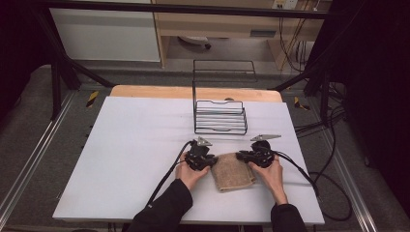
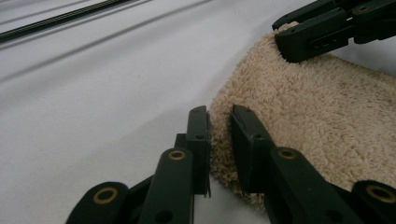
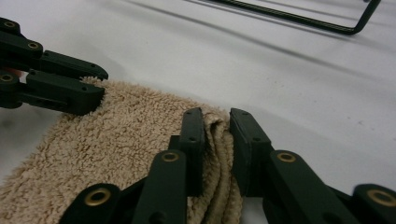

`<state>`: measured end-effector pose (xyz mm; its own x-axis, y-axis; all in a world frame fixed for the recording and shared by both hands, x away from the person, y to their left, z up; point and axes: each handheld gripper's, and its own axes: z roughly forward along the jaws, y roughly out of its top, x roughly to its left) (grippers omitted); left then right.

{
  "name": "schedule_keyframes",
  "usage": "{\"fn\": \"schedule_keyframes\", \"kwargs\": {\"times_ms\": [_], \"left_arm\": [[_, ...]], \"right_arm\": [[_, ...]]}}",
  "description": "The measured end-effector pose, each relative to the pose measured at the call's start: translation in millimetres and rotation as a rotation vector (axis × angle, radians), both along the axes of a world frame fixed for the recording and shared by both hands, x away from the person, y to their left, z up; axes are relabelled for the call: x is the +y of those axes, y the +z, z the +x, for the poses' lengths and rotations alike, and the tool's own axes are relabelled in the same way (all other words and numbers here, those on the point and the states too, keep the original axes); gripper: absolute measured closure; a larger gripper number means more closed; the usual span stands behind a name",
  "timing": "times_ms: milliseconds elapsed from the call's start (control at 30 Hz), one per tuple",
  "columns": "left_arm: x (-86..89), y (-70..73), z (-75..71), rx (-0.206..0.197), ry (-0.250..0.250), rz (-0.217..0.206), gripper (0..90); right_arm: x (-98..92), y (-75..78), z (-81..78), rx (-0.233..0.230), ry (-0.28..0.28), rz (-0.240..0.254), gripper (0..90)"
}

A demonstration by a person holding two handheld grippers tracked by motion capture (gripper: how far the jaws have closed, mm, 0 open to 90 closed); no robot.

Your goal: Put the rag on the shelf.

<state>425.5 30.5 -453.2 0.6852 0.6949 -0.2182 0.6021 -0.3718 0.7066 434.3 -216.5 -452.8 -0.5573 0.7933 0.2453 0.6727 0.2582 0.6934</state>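
A folded beige towel (image 1: 233, 172) lies on the white table between my two hands. My left gripper (image 1: 209, 163) pinches the towel's far left corner; in the left gripper view its jaws are shut on the fluffy edge of the towel (image 2: 299, 116), my left gripper (image 2: 219, 122) squeezing the fold. My right gripper (image 1: 241, 155) grips the far right corner. In the right gripper view the towel (image 3: 126, 144) has its layered edge pressed between the jaws of my right gripper (image 3: 216, 122). Each gripper view also shows the other gripper's jaws closed on the opposite corner.
A black wire rack (image 1: 220, 116) stands just beyond the towel, toward the table's far edge (image 1: 193, 92). Its base rail (image 3: 299, 18) crosses the top of the right gripper view. Cables (image 1: 167, 176) trail from both grippers; white tabletop (image 1: 130, 150) stretches to the left.
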Motion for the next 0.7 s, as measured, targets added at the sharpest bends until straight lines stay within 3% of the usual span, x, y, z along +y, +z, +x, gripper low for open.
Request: {"fn": "schedule_keyframes", "kwargs": {"times_ms": [133, 300, 700], "left_arm": [[2.6, -0.1, 1.3, 0.014, -0.007, -0.018, 80.8], [3.4, 1.8, 0.1, 0.008, -0.011, -0.031, 82.8], [8.8, 20.7, -9.3, -0.046, -0.021, -0.114, 83.7]], "right_arm": [[-0.4, 1.7, 0.2, 0.022, -0.006, 0.017, 81.8], [-1.2, 3.7, -1.5, 0.016, -0.006, 0.019, 82.5], [-10.9, 25.0, -16.9, -0.061, -0.011, 0.099, 82.7]]}}
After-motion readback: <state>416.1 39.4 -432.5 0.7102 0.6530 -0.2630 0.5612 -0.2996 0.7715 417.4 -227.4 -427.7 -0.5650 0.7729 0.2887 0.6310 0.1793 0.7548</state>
